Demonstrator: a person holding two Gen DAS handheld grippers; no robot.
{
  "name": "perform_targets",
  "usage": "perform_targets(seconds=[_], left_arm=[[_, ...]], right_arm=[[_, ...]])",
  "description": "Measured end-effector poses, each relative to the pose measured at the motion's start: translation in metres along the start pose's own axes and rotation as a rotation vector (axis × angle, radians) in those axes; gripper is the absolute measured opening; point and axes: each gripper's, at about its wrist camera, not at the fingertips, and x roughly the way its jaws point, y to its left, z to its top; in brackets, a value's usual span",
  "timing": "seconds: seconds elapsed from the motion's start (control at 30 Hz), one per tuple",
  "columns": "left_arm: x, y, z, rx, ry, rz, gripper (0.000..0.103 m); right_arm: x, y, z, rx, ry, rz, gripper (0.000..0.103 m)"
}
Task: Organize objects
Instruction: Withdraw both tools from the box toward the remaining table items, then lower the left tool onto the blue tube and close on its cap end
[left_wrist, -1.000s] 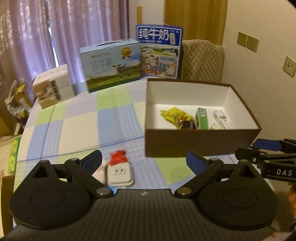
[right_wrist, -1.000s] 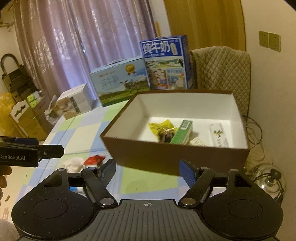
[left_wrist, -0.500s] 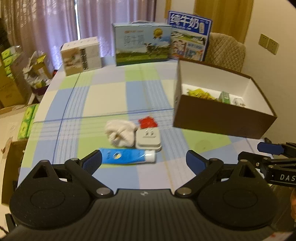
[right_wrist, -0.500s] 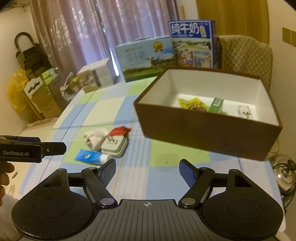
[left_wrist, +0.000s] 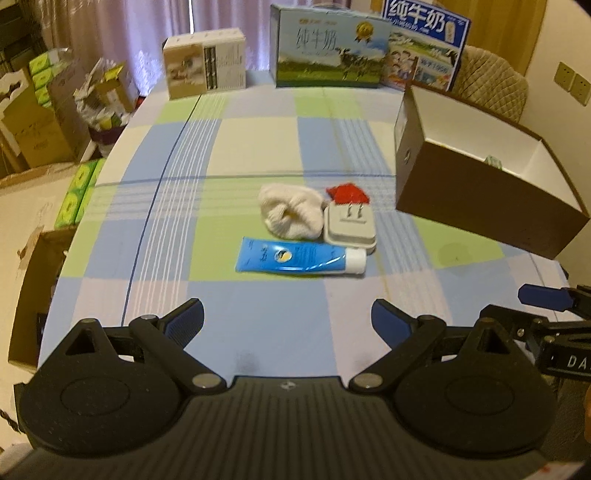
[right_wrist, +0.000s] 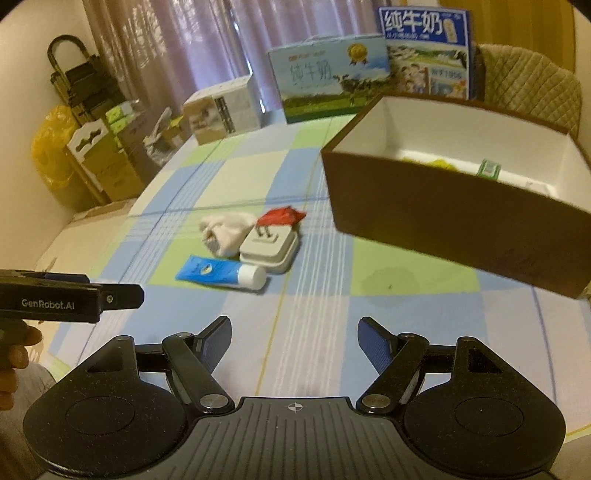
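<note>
Checked cloth covers the counter, where a blue tube, a white plug adapter, a white cloth bundle and a red packet cluster beside the brown box — left tongs and right tongs both spread wide, empty.

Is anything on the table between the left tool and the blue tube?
Nothing visible. Bare cloth lies between the left tool, jaws open, and the tube. The sock and plug lie beyond the tube, on its far side. The box stands off to the right.
</note>
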Motion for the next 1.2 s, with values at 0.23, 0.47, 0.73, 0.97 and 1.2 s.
perform_targets(seconds=[0.23,0.47,0.73,0.97,1.2], left_arm=[[0.024,-0.003,-0.004,-0.024,0.044,-0.007,0.096],[0.049,-0.009,-0.001,-0.045,0.082,0.0,0.096],[0.08,-0.024,0.019,-0.086,0.084,0.025,0.095],[0.104,-0.025,0.03,-0.136,0.102,0.036,0.095],[0.127,-0.027,0.041,-0.174,0.109,0.038,0.095]], right_arm=[[0.028,-0.01,0.007,-0.012,0.035,-0.025,0.073],[0.054,-0.01,0.026,-0.076,0.05,-0.011,0.073],[0.085,-0.024,0.052,-0.074,0.043,-0.017,0.073],[0.109,-0.045,0.063,0.01,0.064,-0.011,0.073],[0.108,-0.05,0.065,0.009,0.059,-0.024,0.073]])
